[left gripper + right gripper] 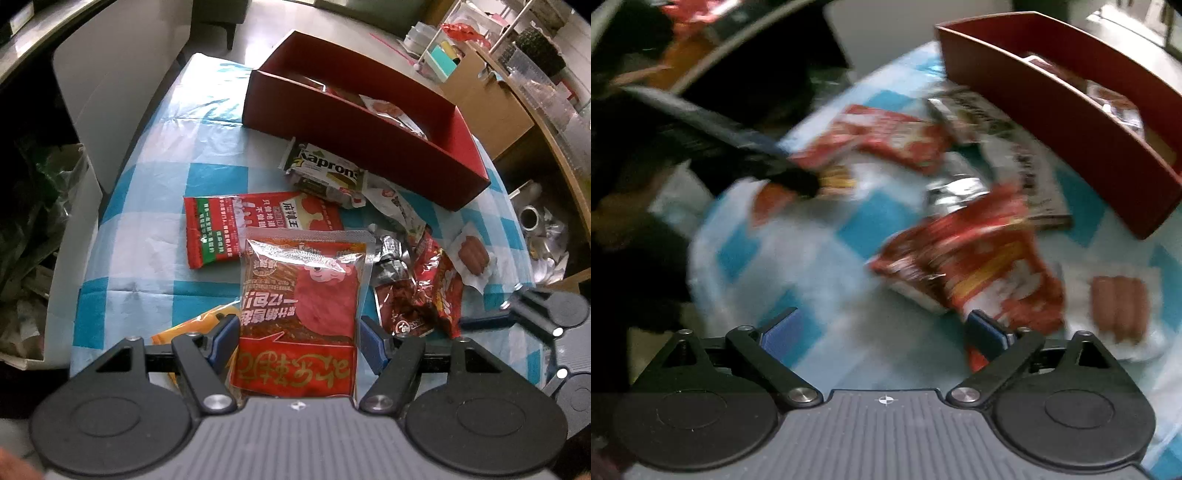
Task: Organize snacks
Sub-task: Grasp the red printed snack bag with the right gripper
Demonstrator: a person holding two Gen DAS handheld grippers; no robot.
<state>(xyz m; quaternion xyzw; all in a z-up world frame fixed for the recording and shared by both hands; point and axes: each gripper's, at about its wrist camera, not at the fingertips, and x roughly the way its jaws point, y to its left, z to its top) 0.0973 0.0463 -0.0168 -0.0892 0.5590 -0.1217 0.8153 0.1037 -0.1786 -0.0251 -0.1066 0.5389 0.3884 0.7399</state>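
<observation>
My left gripper (298,341) is shut on a red snack pouch with a clear window (299,295), its blue pads pressing both side edges, held above the table. A red divided box (354,122) stands at the back with several packets inside. On the checked cloth lie a flat red packet (236,225), a Kapron wafer pack (325,173), dark red packets (417,295) and a sausage pack (472,256). My right gripper (882,332) is open and empty above the cloth; its view is blurred. A crumpled red packet (979,254) lies just ahead of it, the sausage pack (1119,306) to its right.
An orange packet (195,326) lies under my left gripper's left finger. The right gripper (546,317) shows at the right edge of the left view. A white chair (122,81) stands left of the table, cardboard boxes and shelves (491,92) at the right.
</observation>
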